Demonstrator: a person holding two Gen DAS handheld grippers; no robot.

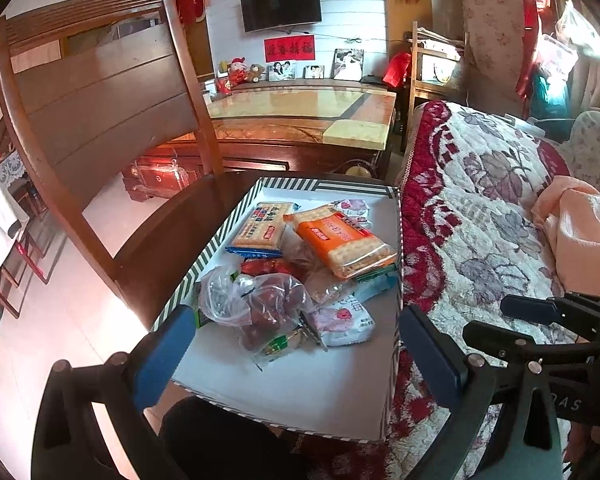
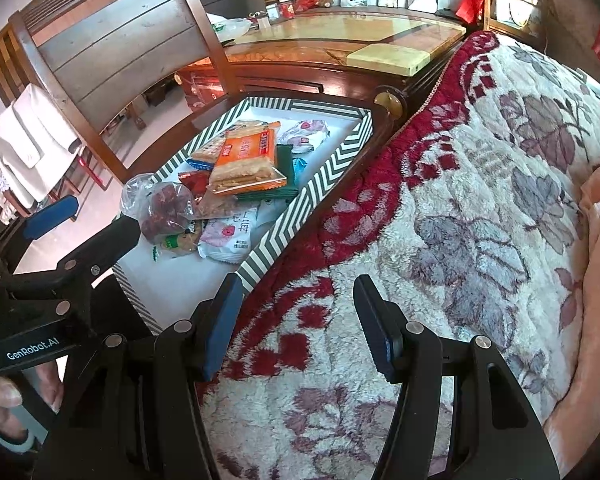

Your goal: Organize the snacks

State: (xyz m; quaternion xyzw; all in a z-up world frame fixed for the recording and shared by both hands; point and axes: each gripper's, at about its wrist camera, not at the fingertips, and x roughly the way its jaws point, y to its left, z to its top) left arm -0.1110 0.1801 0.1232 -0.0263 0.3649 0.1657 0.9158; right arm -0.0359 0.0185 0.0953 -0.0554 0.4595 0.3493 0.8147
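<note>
I am in a living room hung with red decorations, a television (image 1: 281,4) on the far wall and a marble-topped bench (image 1: 300,114) beyond a wooden chair (image 1: 100,120). On the chair seat, hard against a bed with a floral blanket (image 1: 480,200), sits a shallow striped tray (image 1: 216,240) with the snacks piled in it.

My left tool (image 1: 296,356) hangs over the near end of the tray, spread wide and gripping nothing; its blue pads (image 1: 164,356) frame the heap without touching it. From the right wrist view I see the same tool beside the clear bag, apart from it as far as I can tell. I judge it is lined up this way to drop onto the nearest item.

My right tool (image 2: 296,328) is also released and empty, hovering above the blanket just beside the tray's near corner, clear of the snacks. I read that as waiting out of the left one's way.

Outward from the left tool: a clear bag of red dates (image 1: 260,300) lies closest, a small green-and-white packet (image 1: 280,346) and a white pouch (image 1: 344,320) touching it. Further in, an orange cracker pack (image 1: 340,242) lies tilted on top of the pile, leaning over a blue-edged cracker pack (image 1: 260,226). A white wrapper (image 1: 352,208) lies behind them. The heap looks unsorted, so I judge the job barely begun.
</note>
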